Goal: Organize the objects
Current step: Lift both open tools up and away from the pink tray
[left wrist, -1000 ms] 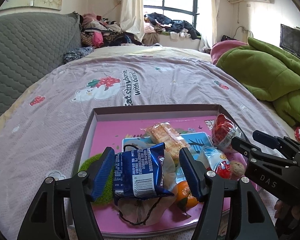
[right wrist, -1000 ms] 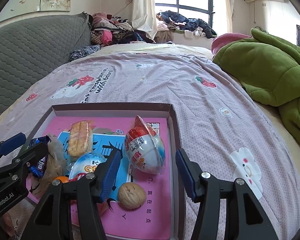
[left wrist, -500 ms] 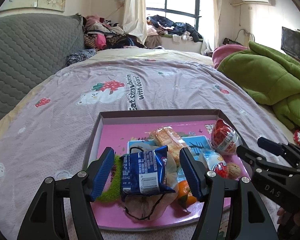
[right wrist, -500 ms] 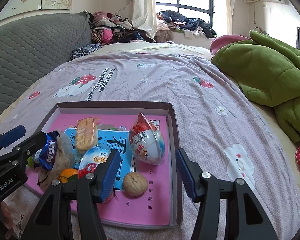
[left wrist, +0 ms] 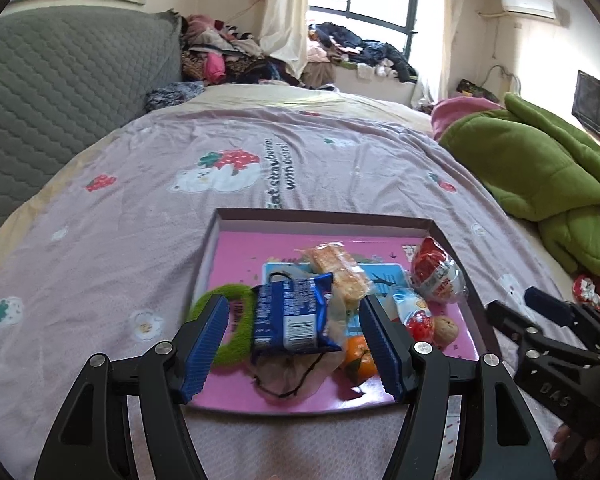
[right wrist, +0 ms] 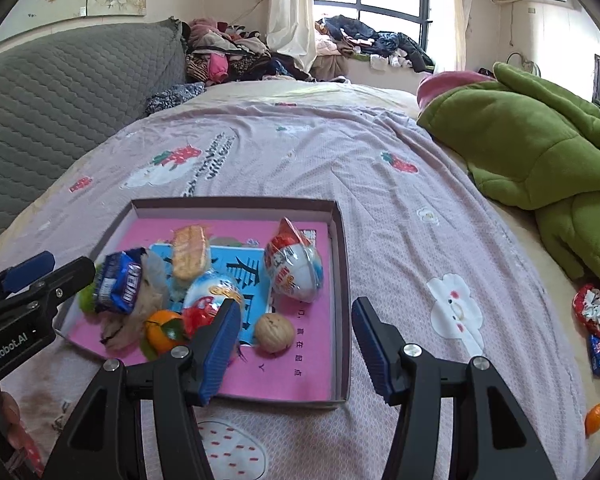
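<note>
Left gripper: fingers spread wide, gripping nothing.
Blue snack packet: lay between the left fingers, untouched, in the tray.
Right gripper: fingers wide apart, empty.
Walnut: just ahead of the right fingers, nearer the left one.

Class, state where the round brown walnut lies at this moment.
In the right wrist view the round brown walnut lies in the pink-lined tray, near its front right, just ahead of the open right gripper, below the foil-wrapped chocolate egg.
</note>
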